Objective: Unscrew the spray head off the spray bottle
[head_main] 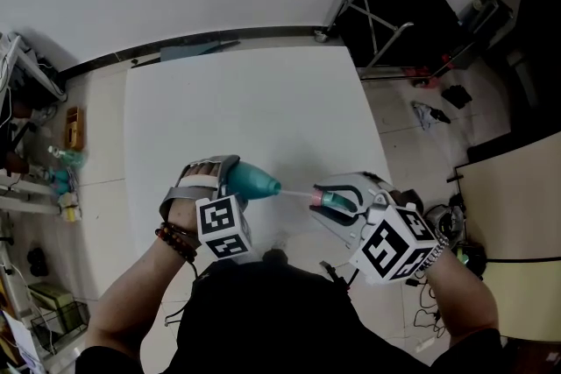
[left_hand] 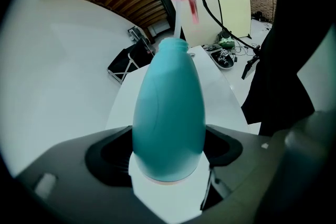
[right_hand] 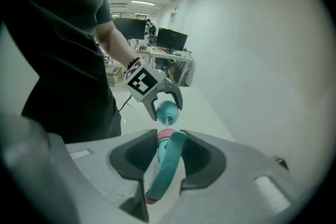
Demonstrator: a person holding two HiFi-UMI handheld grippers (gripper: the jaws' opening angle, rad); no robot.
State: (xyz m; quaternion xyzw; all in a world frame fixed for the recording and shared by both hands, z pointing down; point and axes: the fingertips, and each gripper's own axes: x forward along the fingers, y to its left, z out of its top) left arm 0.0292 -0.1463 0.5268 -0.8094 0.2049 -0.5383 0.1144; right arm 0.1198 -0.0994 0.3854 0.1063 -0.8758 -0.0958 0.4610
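Note:
A teal spray bottle (head_main: 254, 181) lies on its side above the white table (head_main: 245, 101), my left gripper (head_main: 231, 178) shut on its body. In the left gripper view the bottle (left_hand: 168, 118) fills the space between the jaws, its open neck pointing away. The teal-and-pink spray head (head_main: 331, 200) is off the neck, and my right gripper (head_main: 330, 201) is shut on it. A thin clear dip tube (head_main: 294, 193) still runs from the head into the neck. The right gripper view shows the spray head (right_hand: 167, 165) pinched between the jaws, with the bottle (right_hand: 168, 111) beyond it.
A black folding stand (head_main: 394, 13) sits past the table's far right corner. Cluttered shelves (head_main: 53, 162) line the left side. Cables and small items (head_main: 443, 223) lie on the floor to the right, beside a beige board (head_main: 517, 232). The person's dark torso is close below.

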